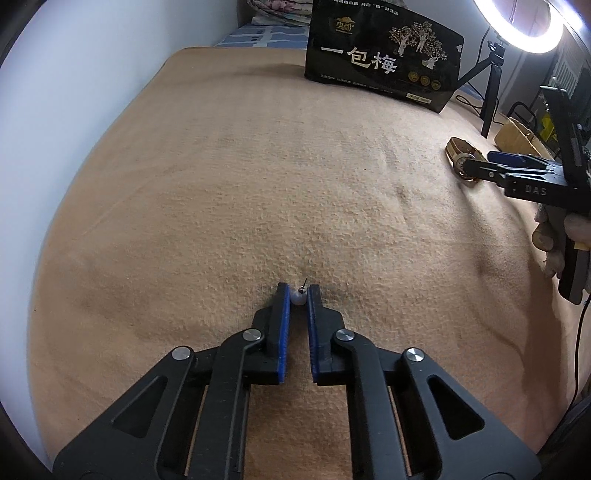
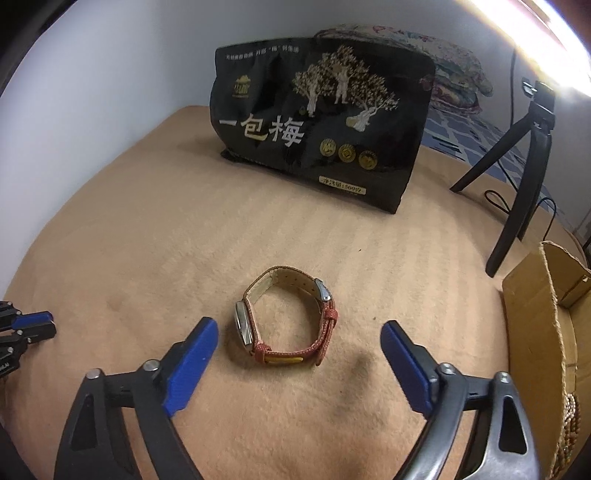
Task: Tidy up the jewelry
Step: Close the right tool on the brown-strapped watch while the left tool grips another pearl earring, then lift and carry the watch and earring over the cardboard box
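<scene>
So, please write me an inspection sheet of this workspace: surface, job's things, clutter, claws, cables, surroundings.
Surface: tan blanket, wrinkled.
Job's things: pearl earring; wristwatch lying on its side; cardboard box at right.
Clutter: black snack bag, upright.
Claws: left claw shut on the pearl earring; right claw open, astride the wristwatch, not touching.
Cables: black cable near the tripod.
Surroundings: white wall; ring light; folded bedding.
</scene>
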The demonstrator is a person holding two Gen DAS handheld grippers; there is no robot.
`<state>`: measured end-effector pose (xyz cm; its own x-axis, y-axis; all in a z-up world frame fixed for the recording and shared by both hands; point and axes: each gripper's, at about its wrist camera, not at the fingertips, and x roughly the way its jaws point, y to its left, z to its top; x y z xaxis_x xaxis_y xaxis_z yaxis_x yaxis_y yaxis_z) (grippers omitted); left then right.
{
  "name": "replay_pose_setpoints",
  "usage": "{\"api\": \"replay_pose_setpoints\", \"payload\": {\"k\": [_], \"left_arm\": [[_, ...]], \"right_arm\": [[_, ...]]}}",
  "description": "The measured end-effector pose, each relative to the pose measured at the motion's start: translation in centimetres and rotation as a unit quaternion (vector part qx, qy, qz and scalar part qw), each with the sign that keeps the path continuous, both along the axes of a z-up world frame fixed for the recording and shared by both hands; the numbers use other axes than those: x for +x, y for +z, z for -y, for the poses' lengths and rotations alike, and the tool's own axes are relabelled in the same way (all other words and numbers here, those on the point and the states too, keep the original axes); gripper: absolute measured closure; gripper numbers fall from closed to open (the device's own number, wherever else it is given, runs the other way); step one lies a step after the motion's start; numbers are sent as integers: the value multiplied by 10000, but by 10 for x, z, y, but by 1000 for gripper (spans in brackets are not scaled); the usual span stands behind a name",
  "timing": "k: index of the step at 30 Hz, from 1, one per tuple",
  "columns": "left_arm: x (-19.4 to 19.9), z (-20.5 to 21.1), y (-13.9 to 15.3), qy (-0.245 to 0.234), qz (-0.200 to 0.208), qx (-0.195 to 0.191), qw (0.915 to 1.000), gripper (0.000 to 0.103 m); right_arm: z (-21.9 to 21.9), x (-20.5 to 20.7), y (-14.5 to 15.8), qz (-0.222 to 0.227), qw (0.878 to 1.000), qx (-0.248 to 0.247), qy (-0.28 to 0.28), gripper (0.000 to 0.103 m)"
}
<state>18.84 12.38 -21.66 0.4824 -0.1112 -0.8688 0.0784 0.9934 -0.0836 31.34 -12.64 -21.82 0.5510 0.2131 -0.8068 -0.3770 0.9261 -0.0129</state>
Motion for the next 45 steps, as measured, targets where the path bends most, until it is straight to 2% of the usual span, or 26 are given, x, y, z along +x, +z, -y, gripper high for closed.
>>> {"api": "replay_pose_setpoints", "payload": {"k": [2, 4, 6, 15, 21, 33, 45], "left_arm": [[0, 0, 0, -10, 8, 12, 10000, 96], [-1, 0, 1, -20, 9, 27, 10000, 96], [-1, 0, 1, -27, 14, 37, 10000, 96], [-1, 0, 3, -16, 19, 35, 10000, 96], [-2, 2, 15, -21, 132, 31, 9999, 96], [-9, 21, 59, -166, 562, 18, 9983, 96], [-7, 78, 112, -561, 1061, -327, 9922, 96]], "right_arm": [[-1, 1, -3, -68, 10000, 13, 26, 26], [0, 2, -4, -160, 9998, 133, 66, 39], [0, 2, -5, -187, 9995, 228, 69, 44], [3, -8, 5, -9, 9998, 191, 72, 45], [16, -18, 21, 113, 9995, 274, 49, 45], [54, -56, 73, 445, 9982, 406, 16, 45], [119, -98, 116, 675, 9961, 461, -328, 45]]}}
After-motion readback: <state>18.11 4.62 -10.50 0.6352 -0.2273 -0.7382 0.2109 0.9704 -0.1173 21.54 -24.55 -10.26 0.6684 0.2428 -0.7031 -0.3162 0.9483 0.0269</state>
